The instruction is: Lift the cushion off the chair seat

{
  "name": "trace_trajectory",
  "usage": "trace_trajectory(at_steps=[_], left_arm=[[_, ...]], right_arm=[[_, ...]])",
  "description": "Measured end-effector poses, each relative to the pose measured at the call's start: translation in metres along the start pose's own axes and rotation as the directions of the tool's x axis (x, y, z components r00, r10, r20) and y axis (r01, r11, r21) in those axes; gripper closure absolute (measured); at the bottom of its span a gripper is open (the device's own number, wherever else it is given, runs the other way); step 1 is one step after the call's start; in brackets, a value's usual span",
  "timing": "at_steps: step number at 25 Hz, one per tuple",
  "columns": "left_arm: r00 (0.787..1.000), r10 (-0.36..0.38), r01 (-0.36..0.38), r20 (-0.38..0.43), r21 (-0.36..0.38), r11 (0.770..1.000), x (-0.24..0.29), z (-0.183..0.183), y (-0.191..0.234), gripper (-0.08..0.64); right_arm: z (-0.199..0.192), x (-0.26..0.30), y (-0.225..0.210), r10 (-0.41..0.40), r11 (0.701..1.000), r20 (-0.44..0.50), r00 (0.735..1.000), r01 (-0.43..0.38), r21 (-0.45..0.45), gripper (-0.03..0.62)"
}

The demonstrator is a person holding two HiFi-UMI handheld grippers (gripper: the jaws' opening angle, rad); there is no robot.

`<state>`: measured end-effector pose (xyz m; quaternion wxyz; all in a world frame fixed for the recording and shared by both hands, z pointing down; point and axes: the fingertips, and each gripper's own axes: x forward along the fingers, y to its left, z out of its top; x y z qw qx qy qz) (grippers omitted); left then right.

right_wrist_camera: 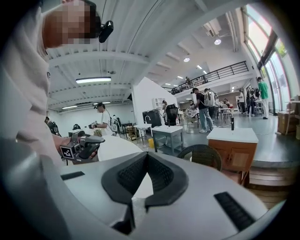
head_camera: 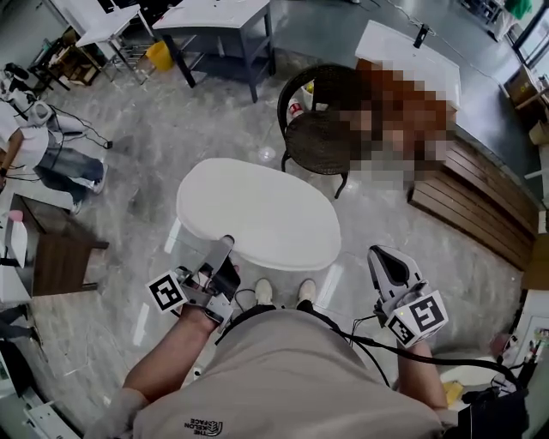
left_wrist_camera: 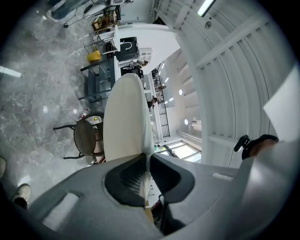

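A white oval cushion (head_camera: 257,214) hangs level in the air in front of me, well clear of the dark wicker chair (head_camera: 322,129) beyond it. My left gripper (head_camera: 226,245) is shut on the cushion's near edge. In the left gripper view the cushion (left_wrist_camera: 125,117) runs edge-on away from the jaws, its rim pinched between the pads, with the chair (left_wrist_camera: 87,136) far off. My right gripper (head_camera: 379,257) is off to the right, apart from the cushion, shut and empty. In the right gripper view its closed jaws (right_wrist_camera: 147,158) face the cushion (right_wrist_camera: 115,147) and the left gripper (right_wrist_camera: 80,146).
A grey table (head_camera: 219,26) stands behind the chair, with a yellow bin (head_camera: 159,56) beside it. A wooden cabinet with a white top (head_camera: 403,51) and a slatted wooden platform (head_camera: 480,201) lie at right. A person sits at far left (head_camera: 47,146). My feet (head_camera: 283,291) show below the cushion.
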<state>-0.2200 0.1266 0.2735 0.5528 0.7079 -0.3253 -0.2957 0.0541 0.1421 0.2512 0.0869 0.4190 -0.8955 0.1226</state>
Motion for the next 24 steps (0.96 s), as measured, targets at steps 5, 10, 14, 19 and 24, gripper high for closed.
trace_trajectory(at_steps=[5, 10, 14, 19, 24], left_arm=[[1.0, -0.021, 0.021, 0.005, -0.005, 1.0, -0.026, 0.01, -0.008, 0.523], [0.999, -0.043, 0.042, -0.008, -0.003, 0.999, -0.039, 0.016, -0.01, 0.523], [0.998, -0.054, 0.054, -0.013, -0.006, 0.999, -0.043, 0.02, -0.012, 0.523], [0.998, -0.066, 0.066, -0.023, -0.009, 0.998, -0.055, 0.029, -0.016, 0.523], [0.997, -0.075, 0.075, -0.031, -0.012, 0.997, -0.063, 0.035, -0.01, 0.523]], right_arm=[[0.011, 0.012, 0.032, 0.015, 0.999, -0.003, 1.0, -0.015, -0.042, 0.58], [0.015, 0.021, 0.052, 0.015, 0.998, -0.001, 1.0, -0.015, -0.054, 0.58], [0.019, 0.024, 0.061, 0.01, 0.998, -0.001, 1.0, -0.01, -0.059, 0.58], [0.025, 0.031, 0.079, 0.005, 0.998, -0.003, 1.0, -0.005, -0.065, 0.58], [0.02, 0.04, 0.09, 0.002, 0.997, -0.005, 1.0, -0.002, -0.072, 0.58]])
